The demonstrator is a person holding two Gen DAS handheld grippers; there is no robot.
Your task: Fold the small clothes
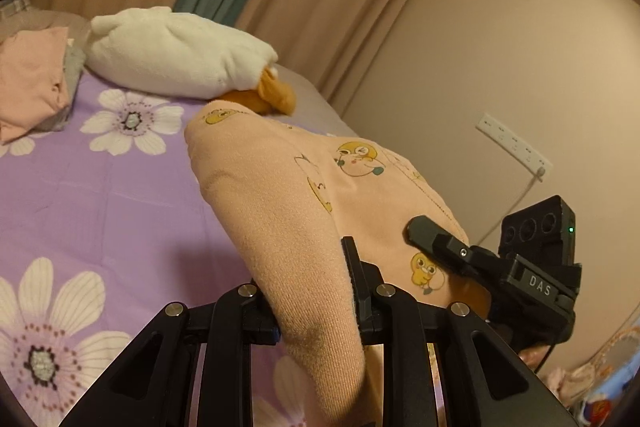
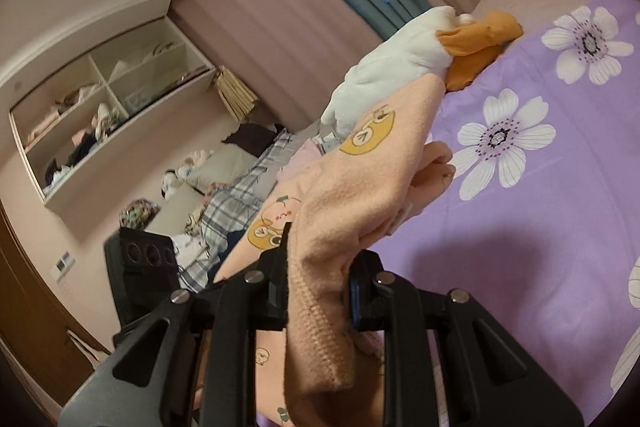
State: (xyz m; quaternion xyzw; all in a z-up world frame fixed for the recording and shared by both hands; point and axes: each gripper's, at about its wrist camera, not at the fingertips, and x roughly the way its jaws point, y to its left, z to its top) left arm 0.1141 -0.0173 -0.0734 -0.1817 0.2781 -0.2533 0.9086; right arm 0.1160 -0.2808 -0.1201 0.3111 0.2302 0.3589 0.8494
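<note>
The peach garment, printed with small yellow cartoon chicks, hangs lifted above the purple flowered bed, filling the lower middle of both wrist views. The left gripper has its fingers narrowed onto a thick fold of the cloth, and the right gripper likewise pinches a ribbed hem between its fingers; in the left view the right gripper shows at the lower right, its fingers reaching onto the same garment. The fabric looks light, soft and limp, a fleecy knit that sags and bunches between the two holds, so it will likely drape rather than keep any shape. Holding at the hem or corners and keeping it taut seems the better way. A white plush duck lies beyond, in the upper left.
</note>
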